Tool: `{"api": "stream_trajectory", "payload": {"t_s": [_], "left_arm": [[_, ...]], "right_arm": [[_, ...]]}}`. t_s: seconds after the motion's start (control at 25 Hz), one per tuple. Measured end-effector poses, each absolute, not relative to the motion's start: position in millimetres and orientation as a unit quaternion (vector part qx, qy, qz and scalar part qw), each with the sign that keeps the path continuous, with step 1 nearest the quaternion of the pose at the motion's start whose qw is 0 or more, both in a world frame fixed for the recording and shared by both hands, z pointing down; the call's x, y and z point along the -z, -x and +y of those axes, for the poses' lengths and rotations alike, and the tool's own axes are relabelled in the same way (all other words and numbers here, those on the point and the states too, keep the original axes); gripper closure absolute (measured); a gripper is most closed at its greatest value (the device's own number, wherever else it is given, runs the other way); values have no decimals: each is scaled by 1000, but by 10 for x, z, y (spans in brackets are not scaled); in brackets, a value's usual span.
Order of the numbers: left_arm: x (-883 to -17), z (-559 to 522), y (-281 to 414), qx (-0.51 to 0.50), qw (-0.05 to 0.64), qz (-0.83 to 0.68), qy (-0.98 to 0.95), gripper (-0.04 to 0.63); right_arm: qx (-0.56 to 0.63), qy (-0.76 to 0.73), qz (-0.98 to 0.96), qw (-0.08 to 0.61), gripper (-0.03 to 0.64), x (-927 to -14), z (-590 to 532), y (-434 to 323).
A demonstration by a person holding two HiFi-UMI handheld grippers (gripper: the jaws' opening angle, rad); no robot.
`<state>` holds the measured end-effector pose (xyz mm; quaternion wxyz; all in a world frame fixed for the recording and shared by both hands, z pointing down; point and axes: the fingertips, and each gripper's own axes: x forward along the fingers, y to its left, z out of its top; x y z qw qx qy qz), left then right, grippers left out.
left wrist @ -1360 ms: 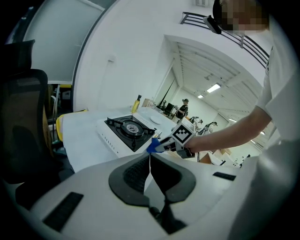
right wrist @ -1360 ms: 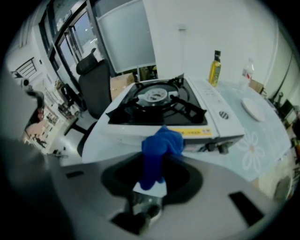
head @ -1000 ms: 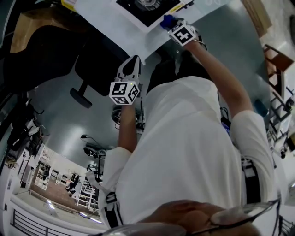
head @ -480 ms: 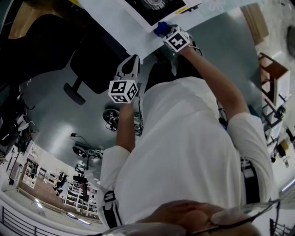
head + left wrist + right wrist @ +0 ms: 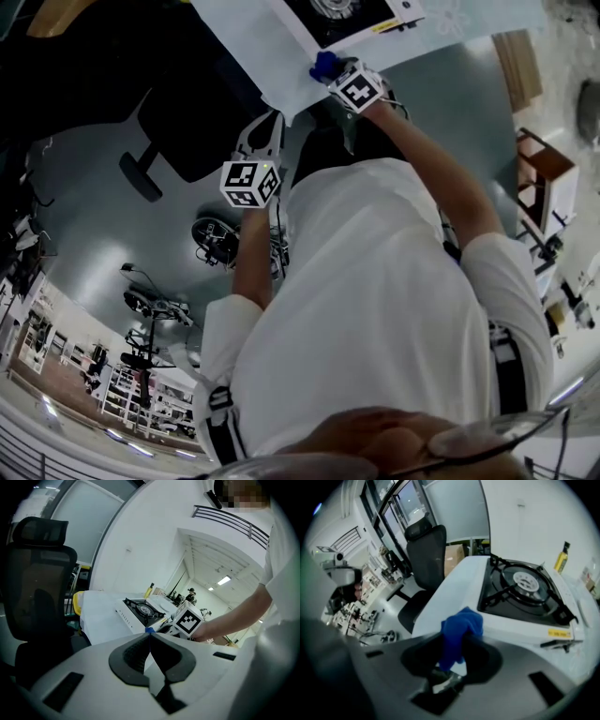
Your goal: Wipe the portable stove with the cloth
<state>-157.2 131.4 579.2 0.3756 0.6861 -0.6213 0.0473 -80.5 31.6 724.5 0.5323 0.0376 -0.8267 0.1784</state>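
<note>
My right claw (image 5: 457, 643) is pinched on the blue cloth (image 5: 461, 623), which stands up in a bunch between the jaws with only a small fold held. It sits at the near left corner of the portable stove (image 5: 525, 592), and I cannot tell whether it touches the white side wall. In the right gripper view the stove runs from 12 to 3 o'clock of the claw, close to the edge of the white-covered desk (image 5: 450, 588). My left claw (image 5: 149, 639) has its jaws together on nothing and hangs off the desk at about 7 o'clock of the stove in the head view, well apart from it. That is my main worry: nothing steadies the stove, so a firm push across the top could slide it on the desk cover or ruck the cover under it. The black pan support (image 5: 506, 590) has raised prongs (just the thing to catch loose fabric), and a snag there could drag the cloth out of so slight a grip. A long stroke toward 1 o'clock could also reach the yellow bottle (image 5: 561, 557) beyond the stove and tip it. A stroke pulled back toward me could run off the desk edge, where the black chair (image 5: 424, 550) stands at 11 o'clock.
</note>
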Motion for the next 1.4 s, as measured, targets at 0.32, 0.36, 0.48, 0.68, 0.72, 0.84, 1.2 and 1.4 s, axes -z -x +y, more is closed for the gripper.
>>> {"api": "stream_trajectory", "payload": {"t_s": [0.32,0.36,0.48,0.68,0.72,0.84,1.2,1.4], "left_arm": [[-5659,1530,1699,-25,363,-650,-667,558],[-5654,1559,1706,-23,363,-654,-663,558],[-5657,1629,1702,-16,368,-663,-652,558],[-5642,1634,1654,-3,375,-676,-634,558],[-5635,1629,1651,-2,376,-678,-631,558],[-5643,1569,1656,3,376,-690,-619,558],[-5680,1314,1586,30,384,-717,-581,558],[-5742,1237,1589,47,389,-733,-556,558]], "right_arm": [[-141,0,-835,532,485,-7027,511,960],[-139,5,-838,527,485,-6978,536,999],[-132,15,-848,514,485,-6834,570,1119],[-94,56,-852,512,485,-6664,567,1226],[-82,69,-851,514,485,-6636,570,1233],[-39,114,-846,519,485,-6590,535,1257],[43,216,-811,542,485,-6605,461,1255],[100,275,-782,550,485,-6675,486,1250]]}}
